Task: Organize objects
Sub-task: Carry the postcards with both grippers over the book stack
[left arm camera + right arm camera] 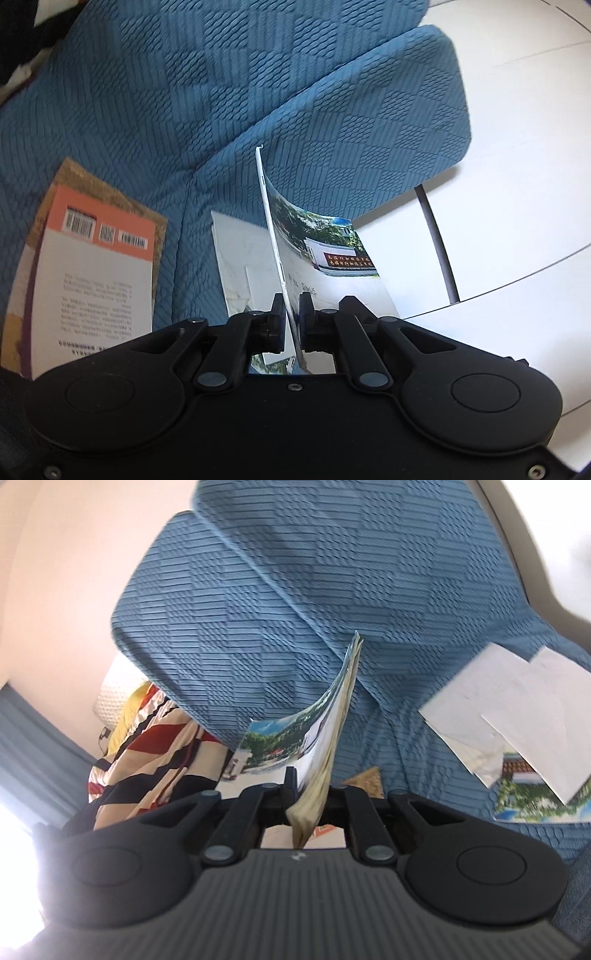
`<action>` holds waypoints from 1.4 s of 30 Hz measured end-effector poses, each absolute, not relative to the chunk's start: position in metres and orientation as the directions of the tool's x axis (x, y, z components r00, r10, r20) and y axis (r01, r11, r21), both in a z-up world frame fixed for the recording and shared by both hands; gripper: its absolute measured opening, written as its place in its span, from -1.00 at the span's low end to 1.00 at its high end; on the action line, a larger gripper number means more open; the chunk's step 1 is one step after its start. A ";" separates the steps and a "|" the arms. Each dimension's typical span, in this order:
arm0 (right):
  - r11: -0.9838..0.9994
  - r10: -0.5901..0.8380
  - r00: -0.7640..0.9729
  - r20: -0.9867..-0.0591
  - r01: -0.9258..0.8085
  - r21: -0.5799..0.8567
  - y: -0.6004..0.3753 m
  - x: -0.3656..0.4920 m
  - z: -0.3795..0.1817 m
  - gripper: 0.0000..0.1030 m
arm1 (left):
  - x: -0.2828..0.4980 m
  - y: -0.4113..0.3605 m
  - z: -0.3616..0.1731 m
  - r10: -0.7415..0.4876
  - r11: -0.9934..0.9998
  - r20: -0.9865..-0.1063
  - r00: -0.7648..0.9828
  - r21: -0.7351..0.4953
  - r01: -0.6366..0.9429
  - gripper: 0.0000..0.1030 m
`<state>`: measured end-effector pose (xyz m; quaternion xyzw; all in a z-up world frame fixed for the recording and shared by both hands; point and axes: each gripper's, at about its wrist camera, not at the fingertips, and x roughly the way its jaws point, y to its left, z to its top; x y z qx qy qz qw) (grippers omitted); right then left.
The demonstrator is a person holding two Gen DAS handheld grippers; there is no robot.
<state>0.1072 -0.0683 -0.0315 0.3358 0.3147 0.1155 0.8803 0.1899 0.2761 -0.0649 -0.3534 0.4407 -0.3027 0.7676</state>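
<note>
My left gripper (291,306) is shut on a thin white booklet (321,251) with a photo of trees and a building on its cover, held edge-up above the blue sofa seat (184,110). A book with an orange and white back cover (99,266) lies on the seat to the left, on a brown book beneath it. White papers (240,254) lie under the held booklet. My right gripper (308,786) is shut on a thicker booklet (325,746) with yellowed pages and a landscape cover, held upright. White sheets (509,705) and a photo booklet (532,797) lie on the seat at right.
The blue textured sofa back and armrest (258,609) fill the background. A striped red, cream and black cloth (147,753) lies at the left in the right wrist view. White tiled floor (517,147) and a dark metal leg (439,251) are at the right in the left wrist view.
</note>
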 end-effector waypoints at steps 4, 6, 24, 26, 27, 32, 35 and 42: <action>0.743 0.426 0.775 -0.467 -0.005 0.670 -0.058 0.111 -0.027 -0.81 | 0.191 0.288 -0.051 -0.767 0.573 -0.442 0.466 -0.798 0.185 -0.88; 0.743 0.433 0.773 -0.464 -0.014 0.669 -0.052 0.112 -0.026 -0.81 | 0.190 0.293 -0.047 -0.755 0.585 -0.440 0.487 -0.787 0.197 -0.87; 0.786 0.430 0.727 -0.535 -0.009 0.618 -0.002 0.125 -0.065 -0.81 | 0.185 0.333 -0.085 -0.653 0.668 -0.479 0.587 -0.730 0.147 -0.87; 0.793 0.422 0.723 -0.547 -0.001 0.610 0.001 0.126 -0.070 -0.81 | 0.187 0.334 -0.092 -0.642 0.672 -0.487 0.592 -0.729 0.130 -0.87; 0.798 0.417 0.722 -0.553 0.001 0.603 0.002 0.126 -0.073 -0.81 | 0.188 0.335 -0.096 -0.638 0.673 -0.490 0.594 -0.729 0.122 -0.87; 0.820 0.394 0.709 -0.584 0.015 0.572 0.007 0.129 -0.086 -0.81 | 0.191 0.334 -0.114 -0.616 0.693 -0.519 0.593 -0.715 0.094 -0.87; 0.825 0.389 0.701 -0.598 0.024 0.565 0.011 0.130 -0.096 -0.80 | 0.192 0.333 -0.122 -0.596 0.709 -0.536 0.598 -0.701 0.080 -0.87; 0.845 0.372 0.689 -0.622 0.025 0.534 0.021 0.130 -0.115 -0.80 | 0.198 0.336 -0.133 -0.547 0.742 -0.574 0.610 -0.670 0.035 -0.87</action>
